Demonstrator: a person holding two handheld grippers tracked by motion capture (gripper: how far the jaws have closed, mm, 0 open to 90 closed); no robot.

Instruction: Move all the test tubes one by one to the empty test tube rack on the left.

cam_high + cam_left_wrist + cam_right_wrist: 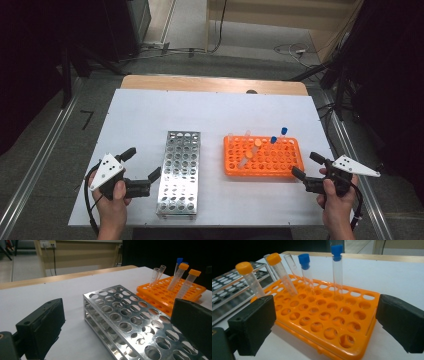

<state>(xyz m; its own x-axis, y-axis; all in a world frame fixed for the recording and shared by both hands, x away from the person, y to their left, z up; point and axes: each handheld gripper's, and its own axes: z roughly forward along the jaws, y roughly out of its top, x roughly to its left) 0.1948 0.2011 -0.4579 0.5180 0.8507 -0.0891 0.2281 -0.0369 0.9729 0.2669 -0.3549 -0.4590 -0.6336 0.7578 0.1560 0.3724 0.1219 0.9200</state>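
Standing in the orange rack (263,156) are six tubes, and this rack lies on the white table (150,107), at about four o'clock from the middle of the table in the high view. Two tubes with orange caps (273,258) lean in the holes toward the near left part of the rack, two tubes with blue caps (303,258) stand at the far side, and two clear tubes without caps (155,275) stand at the far left corner. At nine o'clock from the orange rack, near it but not touching, lies the metal rack (178,172), long and narrow, with all its holes empty. The right gripper (304,167) is at about four o'clock from the orange rack, just beside its near right corner; its jaws are spread wide, and in the right gripper view the orange rack is seen between them, but the pads do not touch it. The left gripper (142,164) is at nine o'clock from the metal rack, just beside its long edge. Its jaws are also spread wide and hold nothing; in the left gripper view the metal rack is in front of them. Each gripper is held by one hand of the person (112,200), coming from the six o'clock edge.
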